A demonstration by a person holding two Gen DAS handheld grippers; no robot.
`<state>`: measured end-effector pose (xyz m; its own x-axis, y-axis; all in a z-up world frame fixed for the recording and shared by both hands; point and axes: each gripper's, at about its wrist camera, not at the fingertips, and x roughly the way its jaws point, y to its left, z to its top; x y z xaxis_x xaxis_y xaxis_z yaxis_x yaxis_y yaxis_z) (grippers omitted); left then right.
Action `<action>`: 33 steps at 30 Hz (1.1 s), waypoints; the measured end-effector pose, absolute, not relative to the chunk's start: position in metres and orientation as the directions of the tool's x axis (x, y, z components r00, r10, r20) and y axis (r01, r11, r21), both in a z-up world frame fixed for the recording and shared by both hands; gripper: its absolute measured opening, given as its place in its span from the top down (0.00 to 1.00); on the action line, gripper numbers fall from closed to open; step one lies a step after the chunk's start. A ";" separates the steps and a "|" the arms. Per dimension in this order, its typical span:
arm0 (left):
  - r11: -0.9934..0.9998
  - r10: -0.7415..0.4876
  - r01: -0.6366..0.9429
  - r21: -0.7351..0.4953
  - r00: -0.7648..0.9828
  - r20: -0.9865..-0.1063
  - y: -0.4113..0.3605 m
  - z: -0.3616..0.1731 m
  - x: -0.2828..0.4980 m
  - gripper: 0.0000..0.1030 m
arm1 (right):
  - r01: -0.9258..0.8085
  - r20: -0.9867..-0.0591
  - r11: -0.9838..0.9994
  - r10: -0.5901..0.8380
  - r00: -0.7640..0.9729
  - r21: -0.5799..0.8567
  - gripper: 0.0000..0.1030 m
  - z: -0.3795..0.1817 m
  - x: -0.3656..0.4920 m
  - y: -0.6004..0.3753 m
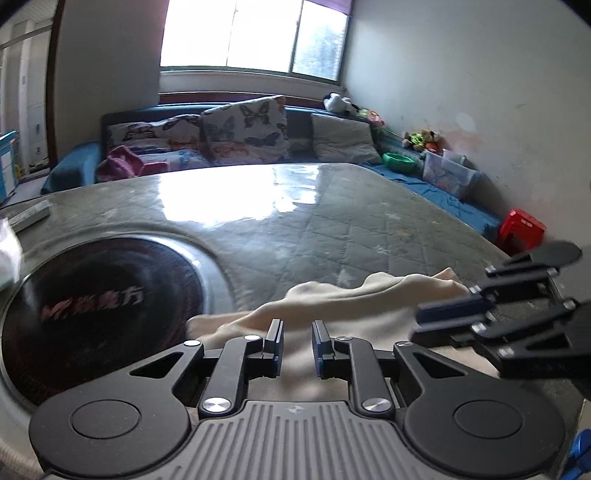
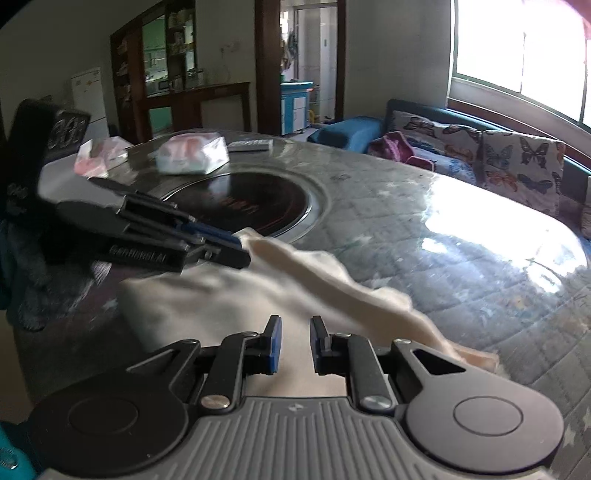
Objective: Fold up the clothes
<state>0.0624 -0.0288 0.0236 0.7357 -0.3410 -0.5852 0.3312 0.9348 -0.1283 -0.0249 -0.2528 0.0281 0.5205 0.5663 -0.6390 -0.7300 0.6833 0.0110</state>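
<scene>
Daylight from a wide window (image 1: 255, 33) floods a living room and glares off the glossy, quilt-patterned top of the bench (image 1: 295, 221). Set into the bench on its left is a round black cooktop (image 1: 99, 295) with printed lettering. Along the far wall runs a sofa (image 1: 207, 136) with butterfly-print cushions (image 1: 251, 129).

On the blue cloth at the far right stand a green bowl (image 1: 398, 161), whose contents cannot be made out, and a clear plastic box (image 1: 448, 173) with things inside too blurred to tell. A red stool (image 1: 521, 227) sits near the bench's right edge. At the far left of the bench, in the right wrist view, lie two clear plastic bags (image 2: 192, 153) with pink and white contents.

A cream garment (image 1: 354, 306) lies at the near edge of the bench, just right of the cooktop, with a raised, rumpled ridge running across it.

Over the garment's left part sits the left hand-held gripper (image 1: 297, 345); its jaws are slightly parted, cloth shows in the gap, and whether the pads pinch it I cannot tell. Over the right part is the right hand-held gripper (image 2: 295, 345), also slightly parted with cloth below; grip unclear.
</scene>
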 end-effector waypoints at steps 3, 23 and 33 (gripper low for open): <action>0.937 -0.333 0.324 -0.127 0.727 -0.600 -0.034 0.019 0.079 0.82 | -0.698 -0.639 0.716 0.545 0.543 0.018 0.86 0.026 -0.004 -0.254; 0.945 -0.310 0.303 -0.123 0.712 -0.630 -0.037 0.015 0.097 0.81 | -0.634 -0.666 0.771 0.505 0.549 0.061 0.86 0.014 0.036 -0.262; 0.953 -0.286 0.280 -0.114 0.716 -0.636 -0.036 0.017 0.090 0.78 | -0.641 -0.676 0.767 0.489 0.552 0.031 0.86 0.009 0.041 -0.238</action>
